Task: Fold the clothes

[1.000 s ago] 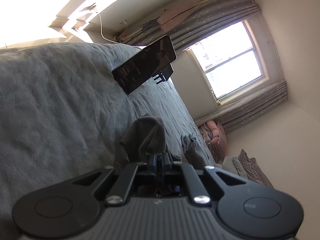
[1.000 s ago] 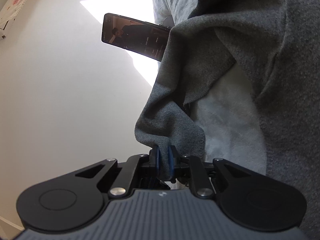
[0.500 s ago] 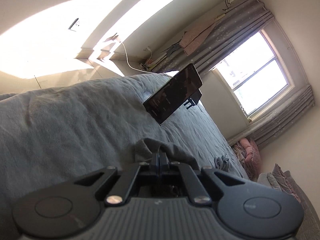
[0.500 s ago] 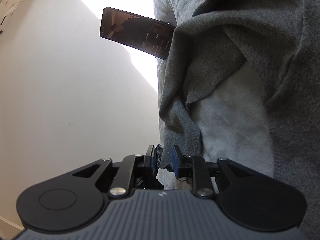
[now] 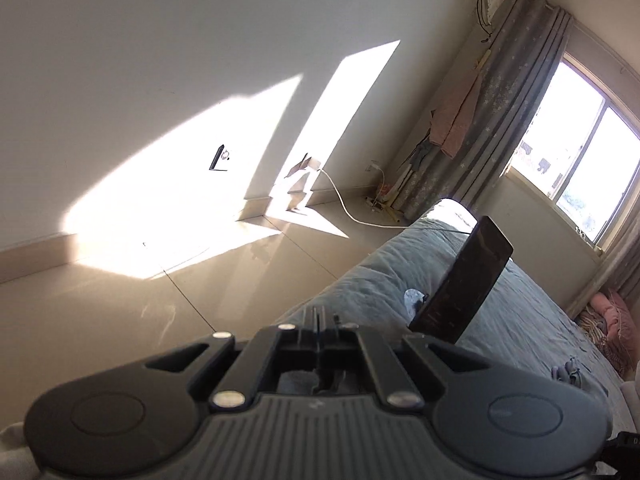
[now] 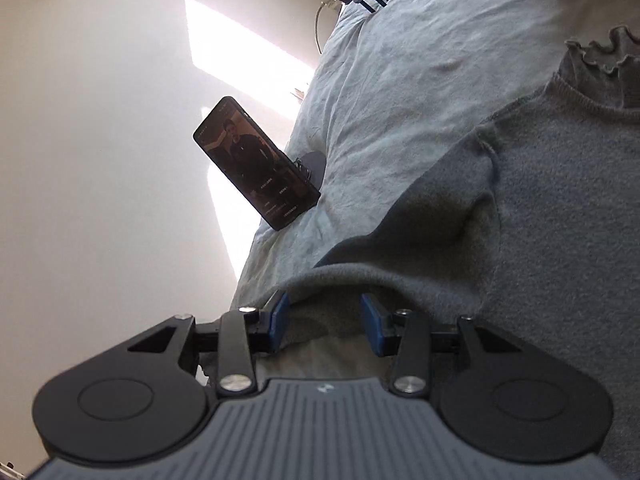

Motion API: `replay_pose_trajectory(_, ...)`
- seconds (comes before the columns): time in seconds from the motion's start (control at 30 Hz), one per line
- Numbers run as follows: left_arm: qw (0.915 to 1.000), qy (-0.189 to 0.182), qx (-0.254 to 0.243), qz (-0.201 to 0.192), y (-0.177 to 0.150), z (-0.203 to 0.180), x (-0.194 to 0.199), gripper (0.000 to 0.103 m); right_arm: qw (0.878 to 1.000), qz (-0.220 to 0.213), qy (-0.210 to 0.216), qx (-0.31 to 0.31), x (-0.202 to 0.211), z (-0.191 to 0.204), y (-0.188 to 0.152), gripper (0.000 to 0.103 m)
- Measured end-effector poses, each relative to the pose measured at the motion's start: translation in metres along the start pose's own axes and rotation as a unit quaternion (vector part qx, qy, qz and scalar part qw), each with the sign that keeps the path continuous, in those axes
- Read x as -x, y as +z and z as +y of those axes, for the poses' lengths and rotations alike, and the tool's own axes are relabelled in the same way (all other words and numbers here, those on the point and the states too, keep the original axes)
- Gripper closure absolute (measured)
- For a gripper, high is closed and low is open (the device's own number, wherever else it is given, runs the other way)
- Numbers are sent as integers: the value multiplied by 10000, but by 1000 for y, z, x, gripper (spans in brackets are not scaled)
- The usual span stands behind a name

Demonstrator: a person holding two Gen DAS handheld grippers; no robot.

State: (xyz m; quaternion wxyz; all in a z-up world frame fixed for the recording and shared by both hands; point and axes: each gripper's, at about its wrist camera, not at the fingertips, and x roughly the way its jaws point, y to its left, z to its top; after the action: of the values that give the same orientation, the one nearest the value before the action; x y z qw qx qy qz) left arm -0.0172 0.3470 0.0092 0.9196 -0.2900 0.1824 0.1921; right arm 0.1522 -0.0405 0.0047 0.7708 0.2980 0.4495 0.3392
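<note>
- Left side first: the left gripper [image 5: 318, 320] has swung away from the bed, and its view now takes in sunlit tile floor and a bare wall where a second ago there was blanket. Its jaws are fully closed, and the grey fold they pinched a second ago no longer shows ahead of the tips; a scrap of grey shows in the gap behind the tips, and I cannot tell whether it is pinched.
- To its right, a black phone propped on a stand [image 5: 464, 280] sits on the pale grey-blue bedspread [image 5: 520, 320].
- Over to the right view: the right gripper [image 6: 325, 320] is letting go. Its blue-padded jaws are opening, and the edge of the dark grey knitted sweater [image 6: 540, 220] that it clamped a second ago lies loose between them, with neither pad pressing on it.
- The sweater is spread over the bedspread, frilled collar [image 6: 608, 56] to the upper right, sleeve area folded across.
- My read: 1 fold has just been laid. Next probably comes a fresh grasp for fold 2.
</note>
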Motion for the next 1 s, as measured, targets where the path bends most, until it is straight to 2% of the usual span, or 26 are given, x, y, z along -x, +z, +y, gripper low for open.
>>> replay_pose_trajectory(0.1, 9999, -4, -115, 98, 10, -4, -13, 103, 9964, -253, -465, 656, 15, 1, 8, 59)
replay_pose_trajectory(0.23, 9991, 23, -387, 199, 23, -16, -25, 103, 9757, -481, -1122, 1821, 26, 2, 12, 59)
replay_pose_trajectory(0.3, 9985, 48, -476, 270, 27, -19, -30, 103, 9593, -428, -1312, 2464, 22, 5, 12, 59)
replay_pose_trajectory(0.43, 9970, 150, -644, 405, 33, -24, -40, 103, 9171, -104, -1325, 3760, 2, 13, 3, 59)
replay_pose_trajectory(0.53, 9954, 219, -805, 471, 35, -27, -46, 103, 8883, 150, -1448, 4356, -14, 16, -5, 61)
replay_pose_trajectory(0.6, 9942, 259, -915, 511, 35, -29, -49, 103, 8696, 323, -1526, 4684, -25, 17, -10, 91)
replay_pose_trajectory(0.63, 9936, 270, -959, 527, 36, -29, -51, 103, 8637, 327, -1574, 4776, -28, 17, -11, 101)
replay_pose_trajectory(0.7, 9929, 284, -1024, 543, 38, -30, -54, 103, 8626, 101, -1670, 4774, -28, 17, -11, 101)
replay_pose_trajectory(0.83, 9927, 268, -1066, 501, 43, -32, -64, 103, 8808, -639, -1804, 4330, -20, 16, 0, 101)
replay_pose_trajectory(0.9, 9921, 293, -1104, 524, 45, -35, -75, 103, 8844, -701, -1911, 4200, -26, 14, 5, 101)
replay_pose_trajectory(1.0, 9897, 402, -1195, 676, 42, -40, -96, 103, 8799, -581, -2115, 4215, -44, 11, 5, 101)
